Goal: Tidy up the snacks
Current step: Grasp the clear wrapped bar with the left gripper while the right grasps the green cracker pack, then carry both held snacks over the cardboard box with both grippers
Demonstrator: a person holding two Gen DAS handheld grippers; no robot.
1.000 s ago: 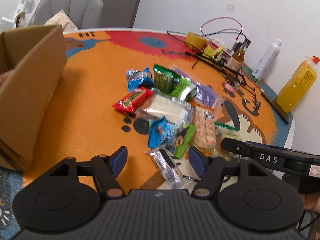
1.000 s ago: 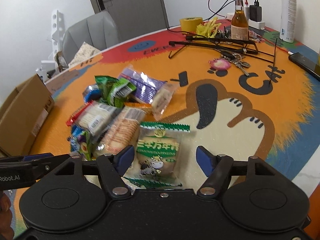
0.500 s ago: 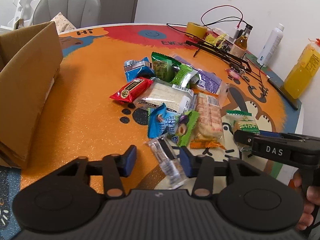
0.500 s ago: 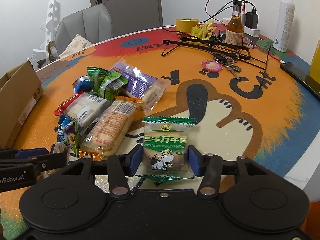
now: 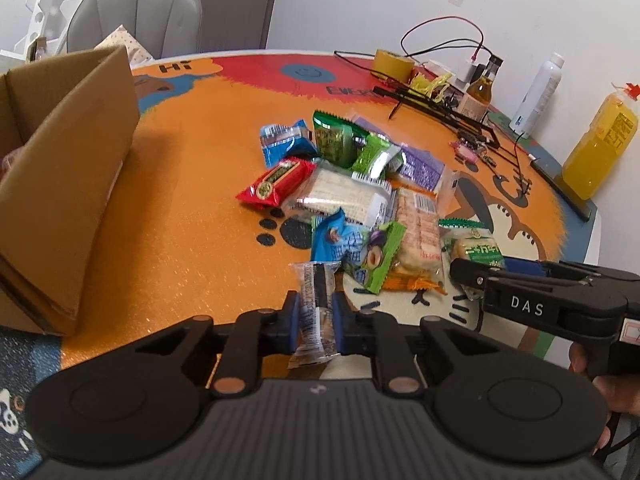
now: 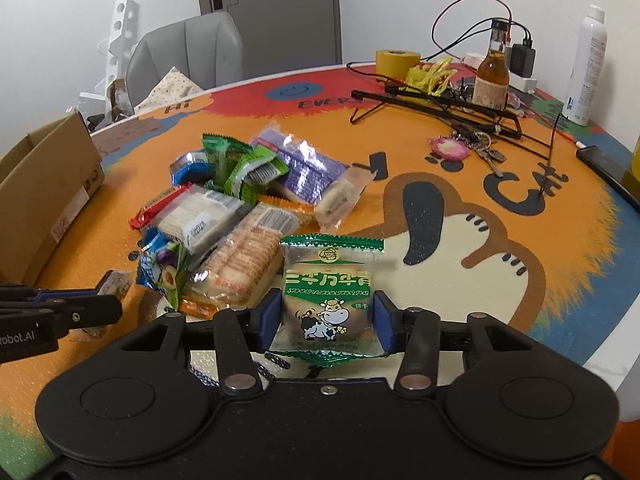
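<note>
A pile of snack packets (image 5: 360,196) lies mid-table; it also shows in the right wrist view (image 6: 240,208). My left gripper (image 5: 315,316) is shut on a clear-wrapped cookie packet (image 5: 316,300) at the pile's near edge. My right gripper (image 6: 327,322) is shut on a green cow biscuit packet (image 6: 328,296), which also shows in the left wrist view (image 5: 478,250). The right gripper (image 5: 480,270) sits right of the left one. The left gripper (image 6: 108,304) appears at the left edge of the right wrist view. An open cardboard box (image 5: 60,168) stands at the left.
At the back right stand a tape roll (image 5: 394,65), a brown bottle (image 6: 494,80), a white spray bottle (image 6: 586,64), a yellow juice bottle (image 5: 600,144), black hangers (image 6: 436,100), keys (image 6: 472,146), a phone (image 6: 604,164) and cables. A grey chair (image 5: 136,12) stands behind the table.
Both grippers have closed from open: the left on the clear cookie packet, the right on the green cow biscuit packet. Both packets now sit gripped between the fingers.
</note>
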